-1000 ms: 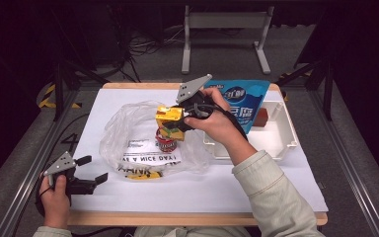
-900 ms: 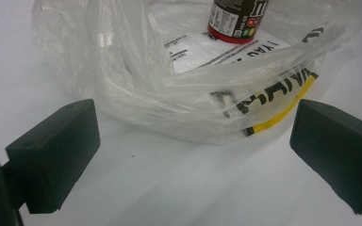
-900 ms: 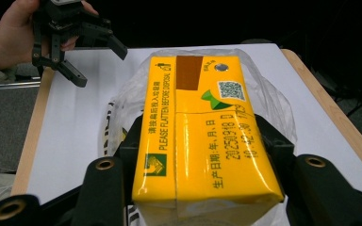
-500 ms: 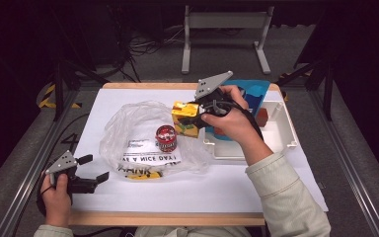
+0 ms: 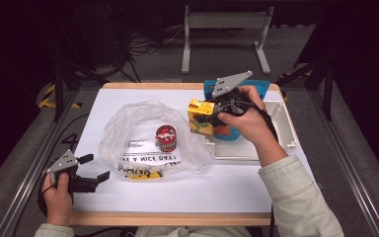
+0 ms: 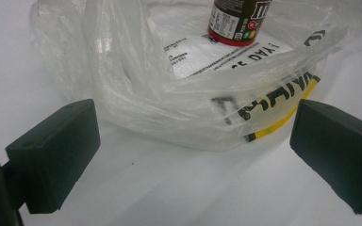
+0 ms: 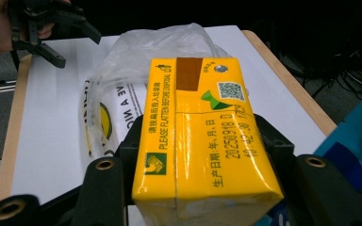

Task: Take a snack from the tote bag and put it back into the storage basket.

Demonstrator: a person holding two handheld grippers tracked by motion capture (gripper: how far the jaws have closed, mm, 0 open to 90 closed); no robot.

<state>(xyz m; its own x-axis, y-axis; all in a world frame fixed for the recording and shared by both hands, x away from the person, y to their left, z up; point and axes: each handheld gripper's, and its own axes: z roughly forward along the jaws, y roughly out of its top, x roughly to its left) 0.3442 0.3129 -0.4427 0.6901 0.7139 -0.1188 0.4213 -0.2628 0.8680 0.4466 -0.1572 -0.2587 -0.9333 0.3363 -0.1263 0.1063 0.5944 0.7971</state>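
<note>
Left gripper point(image 5: 93, 167): jaws wide apart, nothing between, resting on table point(image 5: 227, 187) just beside bag point(image 5: 143, 136). Can point(image 5: 166, 138) upright inside bag. Right gripper point(image 5: 208, 114): jaws clamped on carton point(image 5: 200, 117) sides, held above table between bag and tray point(image 5: 281, 128).

Both tongs, left tongs point(image 5: 94, 167) and right tongs point(image 5: 208, 107), are black with grey three-cornered top plates; the sleeves point(image 5: 301, 197) are pale beige, ribbed at the cuffs.
</note>
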